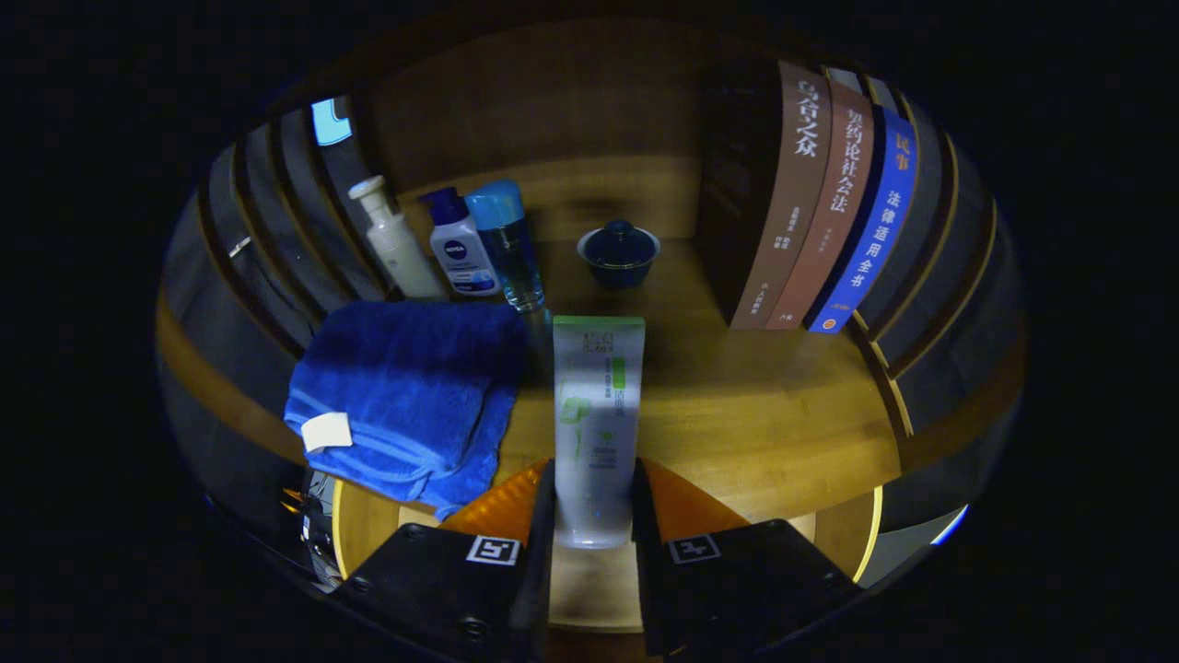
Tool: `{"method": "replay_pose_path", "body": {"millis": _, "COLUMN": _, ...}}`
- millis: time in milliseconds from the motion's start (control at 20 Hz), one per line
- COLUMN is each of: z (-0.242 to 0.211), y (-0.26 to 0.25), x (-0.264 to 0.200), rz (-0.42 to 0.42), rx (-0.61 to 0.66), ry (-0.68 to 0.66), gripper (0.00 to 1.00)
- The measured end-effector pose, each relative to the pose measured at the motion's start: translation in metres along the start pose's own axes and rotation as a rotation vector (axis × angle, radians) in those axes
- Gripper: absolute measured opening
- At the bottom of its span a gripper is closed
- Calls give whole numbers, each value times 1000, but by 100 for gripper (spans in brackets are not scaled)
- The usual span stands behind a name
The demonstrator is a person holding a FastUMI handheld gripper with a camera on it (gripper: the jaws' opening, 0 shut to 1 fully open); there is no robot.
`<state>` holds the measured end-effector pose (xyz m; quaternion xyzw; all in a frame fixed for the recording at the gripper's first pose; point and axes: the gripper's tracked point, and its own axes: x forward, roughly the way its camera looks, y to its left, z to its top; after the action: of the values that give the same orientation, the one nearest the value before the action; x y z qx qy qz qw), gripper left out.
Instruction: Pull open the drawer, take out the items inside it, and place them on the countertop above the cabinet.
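A white tube with a green end and green print stands between my two fingers, its cap end down at the fingertips. My gripper is shut on the tube, both fingers pressing its lower sides. The tube is held over the wooden countertop; whether its cap touches the wood I cannot tell. A folded blue towel lies on the countertop just left of the tube.
Beyond the towel stand a white pump bottle, a white bottle with a dark blue cap and a clear bottle with a light blue cap. A dark lidded bowl sits farther back. Upright books line the right side.
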<state>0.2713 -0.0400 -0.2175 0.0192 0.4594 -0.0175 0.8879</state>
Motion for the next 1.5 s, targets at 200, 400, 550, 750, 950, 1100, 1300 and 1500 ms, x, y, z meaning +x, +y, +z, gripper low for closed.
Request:
{"method": "replay_pose_path", "body": {"millis": 200, "z": 3, "y": -7, "x": 23, "rz": -22, "rx": 7, "ry": 29, "gripper": 43}}
{"method": "replay_pose_path", "body": {"millis": 400, "z": 2, "y": -7, "x": 34, "rz": -18, "rx": 17, "ry": 38, "gripper": 43}}
{"method": "replay_pose_path", "body": {"millis": 550, "z": 2, "y": -7, "x": 36, "rz": -18, "rx": 21, "ry": 40, "gripper": 45}}
{"method": "replay_pose_path", "body": {"millis": 750, "z": 13, "y": -7, "x": 30, "rz": -12, "rx": 35, "ry": -20, "gripper": 74}}
{"method": "replay_pose_path", "body": {"millis": 950, "z": 15, "y": -11, "x": 4, "rz": -30, "rx": 15, "ry": -37, "gripper": 100}}
{"method": "replay_pose_path", "body": {"millis": 1100, "z": 14, "y": -6, "x": -25, "rz": -30, "rx": -12, "ry": -121, "gripper": 100}}
{"method": "replay_pose_path", "body": {"millis": 1300, "z": -4, "y": 12, "x": -74, "rz": -17, "rx": -52, "ry": -255, "gripper": 100}}
{"method": "replay_pose_path", "body": {"millis": 1500, "z": -32, "y": 27, "x": -128, "rz": -11, "rx": -114, "ry": -403, "gripper": 100}}
